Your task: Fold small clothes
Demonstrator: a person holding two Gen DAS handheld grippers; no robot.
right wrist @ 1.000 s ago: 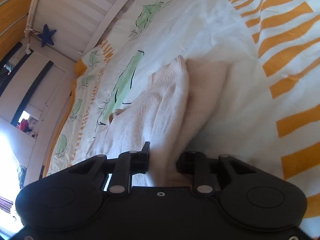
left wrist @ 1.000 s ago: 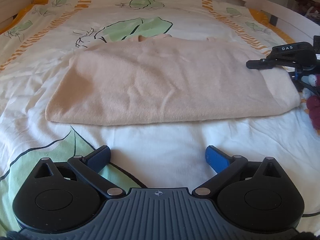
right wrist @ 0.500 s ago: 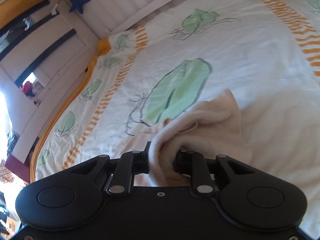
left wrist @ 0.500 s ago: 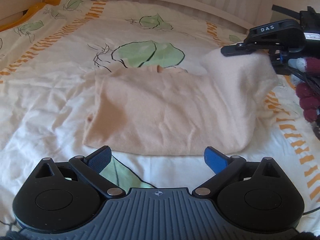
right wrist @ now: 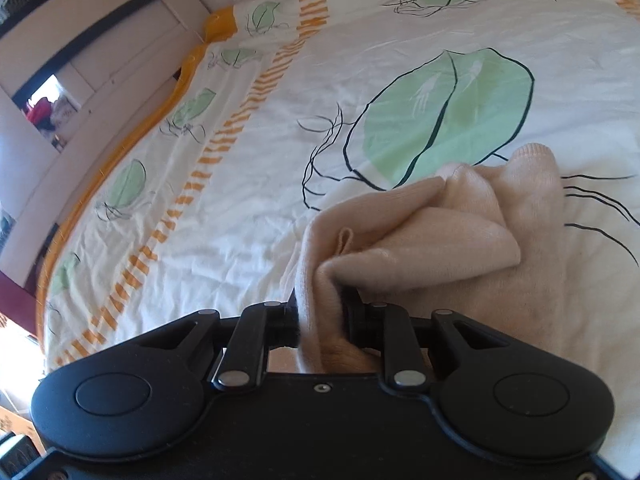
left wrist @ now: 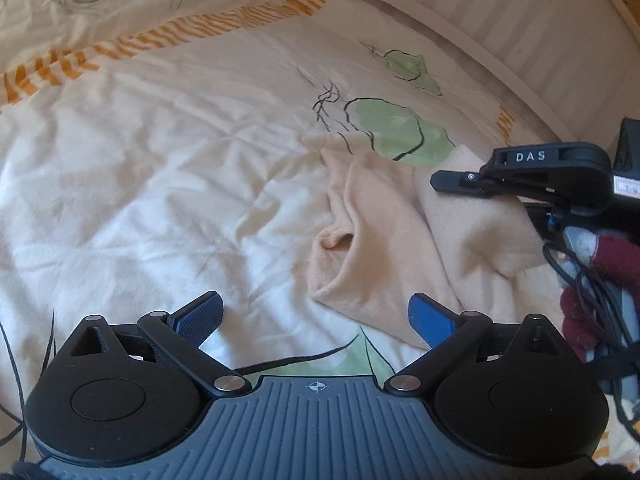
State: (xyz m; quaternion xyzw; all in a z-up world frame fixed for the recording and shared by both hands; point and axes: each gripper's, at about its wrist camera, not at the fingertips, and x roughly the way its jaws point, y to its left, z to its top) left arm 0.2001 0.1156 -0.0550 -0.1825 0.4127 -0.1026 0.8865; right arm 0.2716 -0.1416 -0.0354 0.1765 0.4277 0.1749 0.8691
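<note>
While the left gripper (left wrist: pixel 316 314) hovers low over the bedspread (left wrist: pixel 140 200), its blue-padded fingers (left wrist: pixel 198 317) stand spread wide with nothing between them. One pad sits over bare white cover; the other lies just beside the near edge of the beige garment (left wrist: pixel 384 240), though contact cannot be confirmed.

Beyond the fingers, the garment lies on the bedspread right of centre, doubled over itself, with a loose rolled fold at its left edge. Its far right portion is lifted and draped from the right gripper (left wrist: pixel 460 180), whose black body carries the lettering "DAS". A hand in a grey and maroon glove (left wrist: pixel 600 264) with trailing black cables (left wrist: pixel 588 300) sits behind that tool.

From the right wrist view, the right gripper (right wrist: pixel 320 316) has its black fingers (right wrist: pixel 354 310) closed tight on a bunched fold of the beige garment (right wrist: pixel 420 232), fabric spilling forward in soft layers onto the cover.

Further off, a large green leaf print (right wrist: pixel 440 116) lies just past the cloth, orange striped bands (right wrist: pixel 224 140) run along the bedspread edge, and a white slatted bed frame (left wrist: pixel 500 20) closes the far side.
</note>
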